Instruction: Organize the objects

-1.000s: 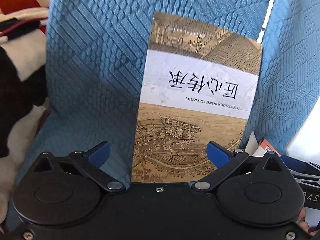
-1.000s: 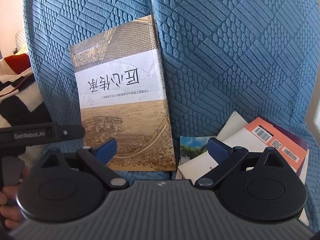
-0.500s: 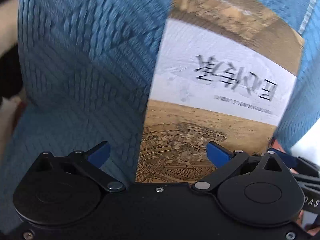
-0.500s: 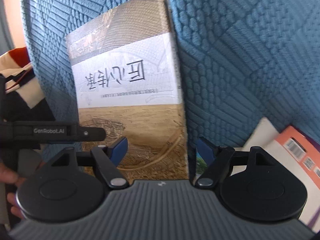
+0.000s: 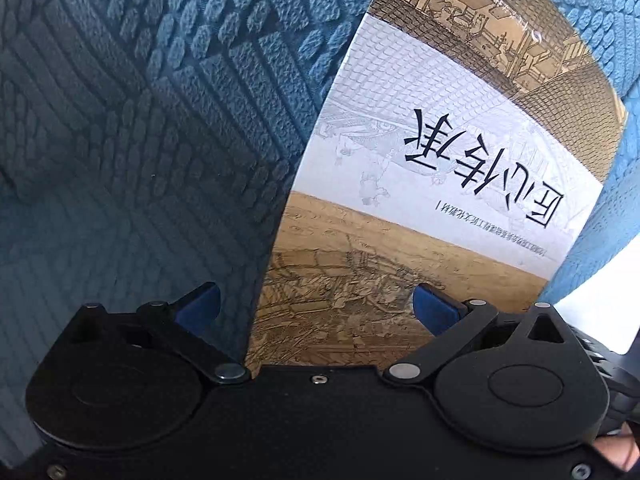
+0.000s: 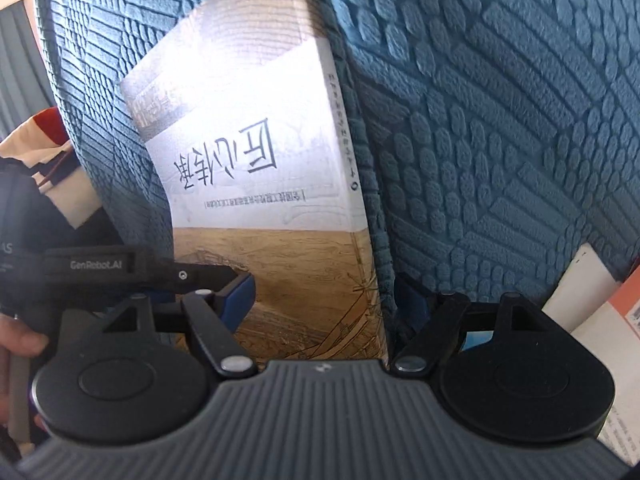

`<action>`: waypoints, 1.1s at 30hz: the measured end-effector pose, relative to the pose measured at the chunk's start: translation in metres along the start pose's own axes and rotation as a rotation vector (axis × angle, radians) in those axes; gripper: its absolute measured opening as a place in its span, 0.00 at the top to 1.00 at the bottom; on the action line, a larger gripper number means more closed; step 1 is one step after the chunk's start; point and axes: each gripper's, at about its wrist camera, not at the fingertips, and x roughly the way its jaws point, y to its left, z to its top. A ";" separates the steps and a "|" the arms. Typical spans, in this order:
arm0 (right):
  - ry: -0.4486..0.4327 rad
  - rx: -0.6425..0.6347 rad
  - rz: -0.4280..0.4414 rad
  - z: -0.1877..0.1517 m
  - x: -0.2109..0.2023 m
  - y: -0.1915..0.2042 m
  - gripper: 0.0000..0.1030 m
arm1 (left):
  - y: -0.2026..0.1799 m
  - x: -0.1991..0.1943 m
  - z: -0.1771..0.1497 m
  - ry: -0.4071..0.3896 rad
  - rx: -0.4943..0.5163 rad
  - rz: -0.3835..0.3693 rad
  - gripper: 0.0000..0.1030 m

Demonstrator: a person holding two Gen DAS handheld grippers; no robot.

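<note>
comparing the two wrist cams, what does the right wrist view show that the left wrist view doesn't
Only the right wrist view: the left gripper reaching in from the left, the book's spine, and other books lying at right. Only the left wrist view: the cover's top drawing, sharp, without glare. Both: the upside-down book leaning on the blue cushion, between the open right gripper fingers.
</note>
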 end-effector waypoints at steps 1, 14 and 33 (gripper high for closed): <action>0.001 -0.006 0.005 0.000 0.001 0.001 0.25 | 0.001 0.001 0.001 0.003 0.008 -0.013 0.00; 0.025 0.049 0.045 0.000 0.010 -0.010 0.26 | 0.022 0.027 0.018 0.070 0.023 -0.153 0.03; 0.065 0.098 0.134 0.017 -0.008 0.012 0.49 | 0.007 -0.021 0.026 0.179 0.044 -0.229 0.29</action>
